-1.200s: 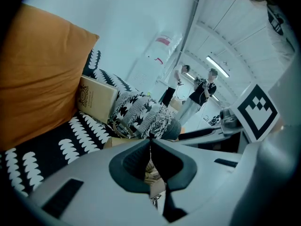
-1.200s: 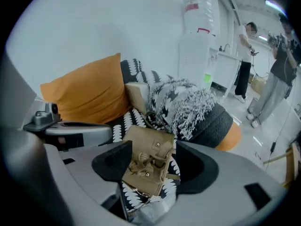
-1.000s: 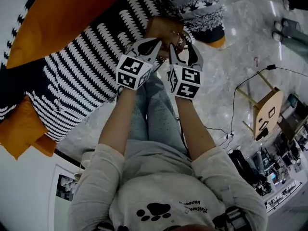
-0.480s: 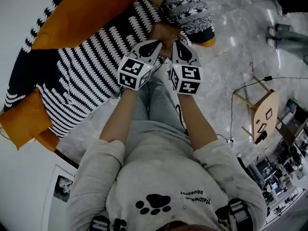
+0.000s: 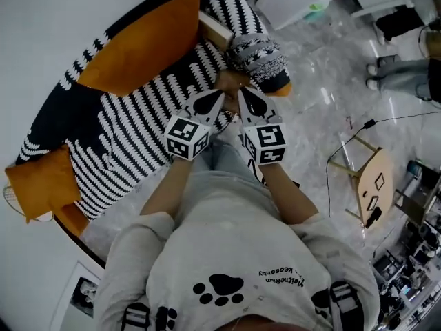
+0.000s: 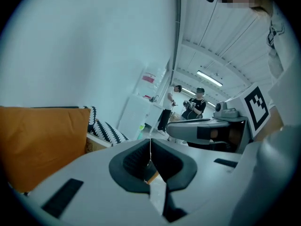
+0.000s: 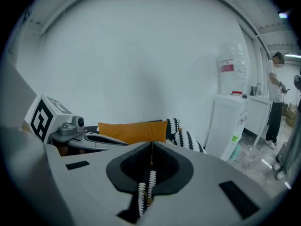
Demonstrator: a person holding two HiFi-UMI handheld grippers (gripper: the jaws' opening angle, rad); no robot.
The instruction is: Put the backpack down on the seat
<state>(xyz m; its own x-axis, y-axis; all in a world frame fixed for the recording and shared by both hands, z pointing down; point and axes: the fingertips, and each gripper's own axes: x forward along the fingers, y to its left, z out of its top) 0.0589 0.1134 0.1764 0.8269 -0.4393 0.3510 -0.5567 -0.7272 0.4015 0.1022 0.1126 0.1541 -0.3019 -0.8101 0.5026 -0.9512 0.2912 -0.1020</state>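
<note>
The brown backpack rests on the front edge of the black-and-white striped sofa seat, next to a patterned cushion. Both grippers point at it from the person's side. My left gripper is shut, with its tips just short of the backpack. My right gripper is beside it, also shut. In the left gripper view the left gripper shows a tight seam with a sliver of brown below. In the right gripper view the right gripper is shut, with only striped fabric seen under it.
Orange cushions lie on the sofa, one at the back and one at the left end. A wooden stool with a cable stands on the marble floor to the right. A person stands at the top right. A white cabinet stands by the wall.
The right gripper's jaws have come together. Both grippers have drawn back a little from the backpack, which stays on the sofa edge. The head view now takes in more of the sofa.
</note>
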